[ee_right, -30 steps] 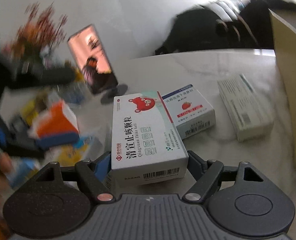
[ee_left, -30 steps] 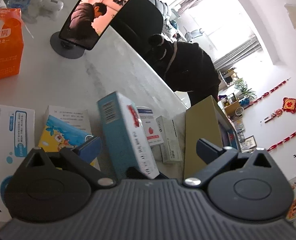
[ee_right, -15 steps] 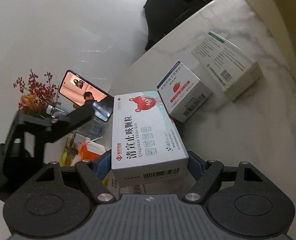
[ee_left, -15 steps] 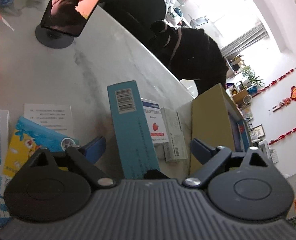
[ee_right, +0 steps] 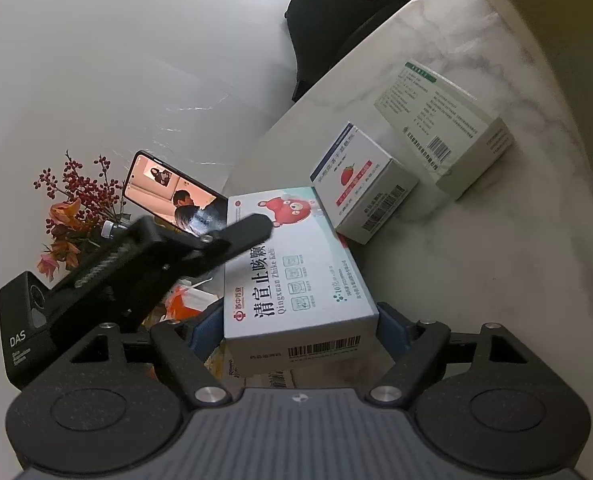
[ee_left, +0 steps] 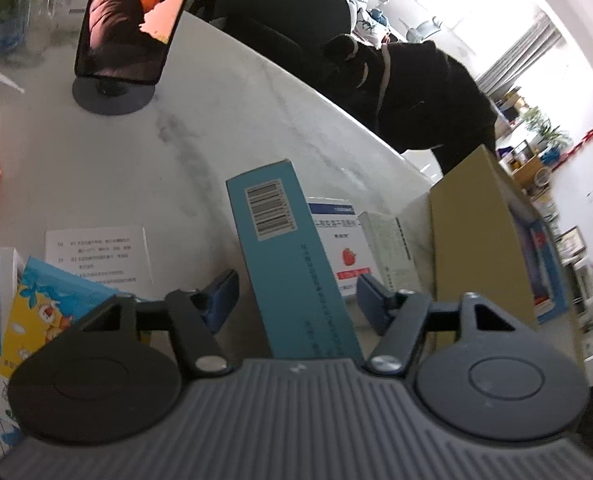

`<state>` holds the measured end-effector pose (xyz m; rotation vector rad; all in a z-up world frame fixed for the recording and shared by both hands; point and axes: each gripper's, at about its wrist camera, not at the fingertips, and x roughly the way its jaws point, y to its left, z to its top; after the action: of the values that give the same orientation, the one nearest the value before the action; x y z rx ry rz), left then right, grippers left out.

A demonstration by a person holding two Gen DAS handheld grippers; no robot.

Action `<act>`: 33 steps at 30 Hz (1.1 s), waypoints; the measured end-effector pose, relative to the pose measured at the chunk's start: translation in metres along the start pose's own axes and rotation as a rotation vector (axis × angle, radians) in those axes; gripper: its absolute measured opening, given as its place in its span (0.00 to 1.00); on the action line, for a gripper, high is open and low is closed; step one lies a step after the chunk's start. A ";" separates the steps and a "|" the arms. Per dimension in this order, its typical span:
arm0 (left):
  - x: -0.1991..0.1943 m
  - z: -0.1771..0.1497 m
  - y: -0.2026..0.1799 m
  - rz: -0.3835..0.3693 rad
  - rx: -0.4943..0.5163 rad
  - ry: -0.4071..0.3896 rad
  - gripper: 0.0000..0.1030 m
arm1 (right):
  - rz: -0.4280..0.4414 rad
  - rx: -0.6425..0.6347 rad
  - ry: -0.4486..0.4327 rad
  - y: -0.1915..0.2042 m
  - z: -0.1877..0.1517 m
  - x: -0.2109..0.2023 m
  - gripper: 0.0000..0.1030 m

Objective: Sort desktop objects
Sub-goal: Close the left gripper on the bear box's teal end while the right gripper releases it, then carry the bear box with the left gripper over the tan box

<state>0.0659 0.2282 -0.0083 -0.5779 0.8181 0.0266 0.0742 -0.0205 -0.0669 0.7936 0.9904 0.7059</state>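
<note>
White marble desk (ee_right: 476, 264) fills both views. Lower centre of the right wrist view: right claw (ee_right: 296, 326), closed on the bear-printed medicine box (ee_right: 292, 276), pale blue-white with black Chinese lettering and a barcode on its near end, held clear above the desk. Lower centre of the left wrist view: left claw (ee_left: 296, 296), spread wide, its blue pads apart from the same box's teal barcoded side (ee_left: 288, 256) between them. Beyond, right wrist view: strawberry box (ee_right: 362, 184), then green-striped box (ee_right: 442, 128), both flat. Right of the left wrist view: cardboard carton (ee_left: 480, 240); contents unclear. Upper left: phone on stand (ee_left: 132, 24).
</note>
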 end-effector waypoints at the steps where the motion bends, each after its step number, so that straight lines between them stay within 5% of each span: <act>1: 0.001 0.000 -0.001 0.006 0.003 -0.002 0.53 | 0.002 -0.002 -0.007 0.000 0.001 -0.001 0.81; 13: 0.006 -0.012 -0.016 0.116 0.095 -0.044 0.50 | -0.036 -0.100 -0.083 0.008 0.006 -0.028 0.85; 21: -0.005 -0.014 -0.013 0.114 0.037 -0.089 0.35 | -0.066 -0.250 -0.148 0.025 0.004 -0.051 0.94; 33: -0.032 -0.008 -0.040 0.146 0.128 -0.186 0.34 | -0.246 -0.512 -0.334 0.057 -0.013 -0.092 0.99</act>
<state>0.0476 0.1971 0.0289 -0.3877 0.6738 0.1583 0.0185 -0.0613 0.0169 0.3169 0.5533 0.5551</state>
